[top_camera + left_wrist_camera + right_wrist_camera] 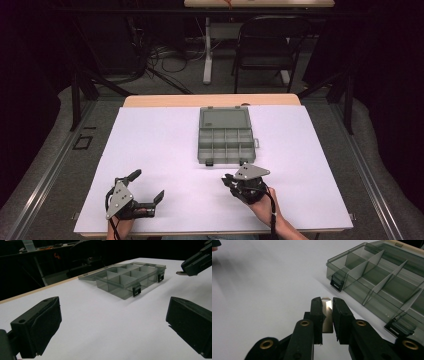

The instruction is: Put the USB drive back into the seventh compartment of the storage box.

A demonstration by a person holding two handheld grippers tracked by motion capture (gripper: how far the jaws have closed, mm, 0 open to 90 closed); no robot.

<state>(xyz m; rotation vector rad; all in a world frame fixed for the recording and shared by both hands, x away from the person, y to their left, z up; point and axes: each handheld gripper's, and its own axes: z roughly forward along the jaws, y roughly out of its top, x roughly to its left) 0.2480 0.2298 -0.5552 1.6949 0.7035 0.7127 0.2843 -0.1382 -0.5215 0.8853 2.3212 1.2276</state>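
**Right tongs pinch a thin divider beside the open organiser box**

In the right gripper view, lower centre, the right tongs [327, 312] are pressed onto a thin, pale, translucent divider plate [327, 315], its rounded top edge poking out between the black pads. In the high view those tongs [231, 182] sit low and right of centre, just below the box.

The smoky grey plastic organiser box [226, 141] lies at the centre of the frame on the white table [150, 150], lid [224, 118] flung flat behind it, pale dividers splitting the tray into compartments. Two black latches hang off its front wall; one [337, 282] shows clearly in the right gripper view.

Over at lower left, the left tongs [148, 187] are spread wide, holding nothing, well apart from the box. Bare table lies between either gripper and the box.

A folding chair [265, 45] and cables stand in the dark upper part of the frame. The plate's lower end is hidden between the pads, and the box runs off the right edge.
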